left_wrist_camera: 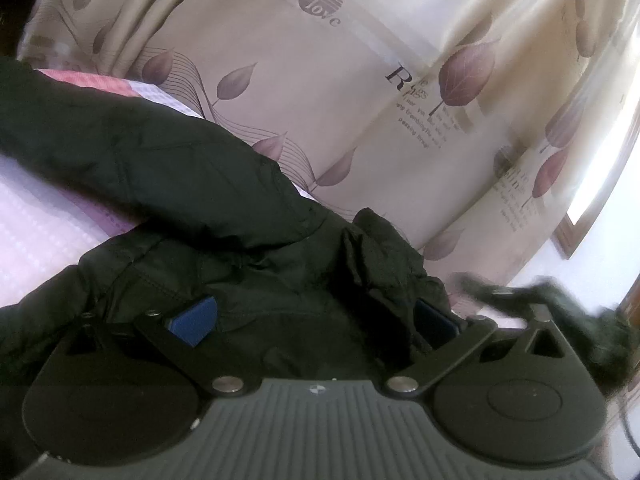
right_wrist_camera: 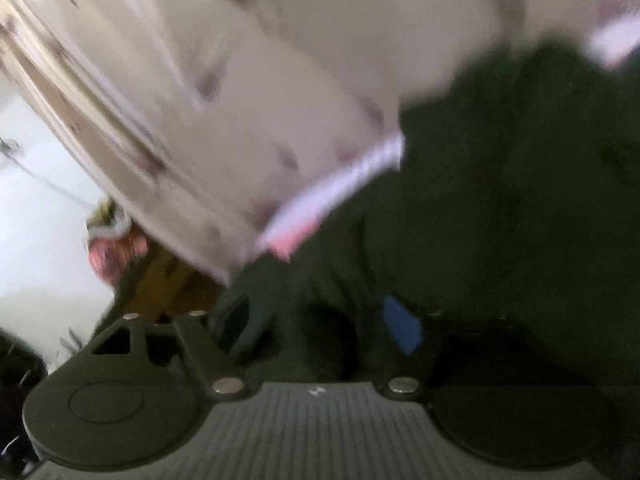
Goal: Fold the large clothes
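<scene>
A large black padded jacket (left_wrist_camera: 180, 184) lies over a pink and white bed sheet (left_wrist_camera: 36, 236). My left gripper (left_wrist_camera: 312, 320) sits pressed into the jacket, its blue pads (left_wrist_camera: 194, 320) wide apart with bunched black fabric between them. In the blurred right wrist view the jacket (right_wrist_camera: 500, 208) fills the right side. My right gripper (right_wrist_camera: 332, 328) is buried in its dark fabric, with one blue pad (right_wrist_camera: 402, 326) showing. The other finger is hidden.
A cream curtain (left_wrist_camera: 360, 92) with purple leaves and printed words hangs behind the bed. A bright window edge (left_wrist_camera: 592, 208) shows at the right. In the right wrist view the sheet's edge (right_wrist_camera: 340, 188) and a brown and pink object (right_wrist_camera: 132, 256) lie at the left.
</scene>
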Available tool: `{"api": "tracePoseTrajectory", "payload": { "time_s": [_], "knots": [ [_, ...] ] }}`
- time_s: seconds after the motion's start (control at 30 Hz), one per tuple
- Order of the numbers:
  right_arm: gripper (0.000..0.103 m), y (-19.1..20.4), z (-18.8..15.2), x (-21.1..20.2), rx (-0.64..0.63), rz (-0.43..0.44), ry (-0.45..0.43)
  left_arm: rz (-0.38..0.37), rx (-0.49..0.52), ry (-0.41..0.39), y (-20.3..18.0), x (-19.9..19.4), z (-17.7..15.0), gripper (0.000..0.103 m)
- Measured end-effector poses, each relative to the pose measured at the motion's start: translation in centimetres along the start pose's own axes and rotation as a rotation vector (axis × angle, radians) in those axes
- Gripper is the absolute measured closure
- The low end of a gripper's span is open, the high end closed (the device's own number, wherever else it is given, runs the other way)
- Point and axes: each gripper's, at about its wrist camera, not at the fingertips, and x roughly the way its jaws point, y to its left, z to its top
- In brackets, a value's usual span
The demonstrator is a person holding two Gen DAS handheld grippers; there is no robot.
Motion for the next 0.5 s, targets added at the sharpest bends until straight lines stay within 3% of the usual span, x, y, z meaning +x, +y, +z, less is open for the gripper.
{"api": "tracePoseTrajectory", "payload": {
  "time_s": [0.1,0.17,0.23,0.5],
  "knots": [
    [0.027,0.0,0.8,-4.7,-0.015,-0.047,-0.122,0.0,-0.002,-0.001,0.0,0.0,0.0,0.0],
    [0.03,0.4,1.3,-6.5,-0.112,-0.178,-0.163,-0.001,-0.001,0.0,0.0,0.0,0.0,0.0],
    [0.053,0.3,1.6,-6.6,-0.192,-0.281,-0.135,-0.002,-0.004,-0.003,0.0,0.0,0.0,0.0],
    [0.056,0.6,-2.5,0.4,-0.516,-0.439,0.081,-0.049,-0.052,0.008,0.7,-0.8,0.6,0.0]
  ]
}}
